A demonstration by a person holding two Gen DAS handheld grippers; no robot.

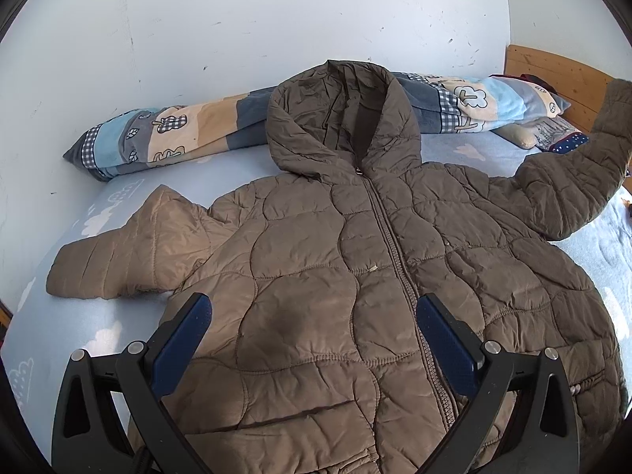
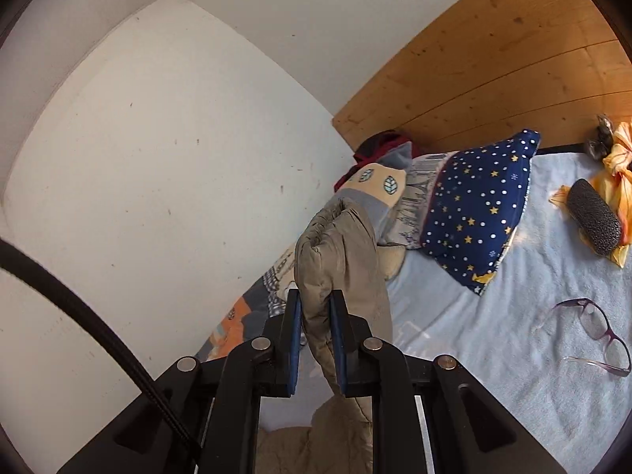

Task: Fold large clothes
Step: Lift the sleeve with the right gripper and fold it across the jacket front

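Observation:
A brown quilted hooded jacket (image 1: 347, 260) lies front up, zipped, on the light blue bed. Its hood points to the wall. Its left sleeve (image 1: 118, 256) lies flat to the left. Its right sleeve (image 1: 584, 181) is lifted off the bed at the far right. My left gripper (image 1: 314, 312) is open and empty, hovering over the jacket's lower front. My right gripper (image 2: 316, 308) is shut on the cuff end of the right sleeve (image 2: 339, 252) and holds it up above the bed.
A rolled patchwork quilt (image 1: 189, 134) lies along the wall behind the hood. A starry blue pillow (image 2: 478, 205) leans by the wooden headboard (image 2: 493, 63). Glasses (image 2: 592, 331), a dark glasses case (image 2: 594, 221) and an orange cloth (image 2: 616, 173) lie on the sheet (image 2: 493, 355) at right.

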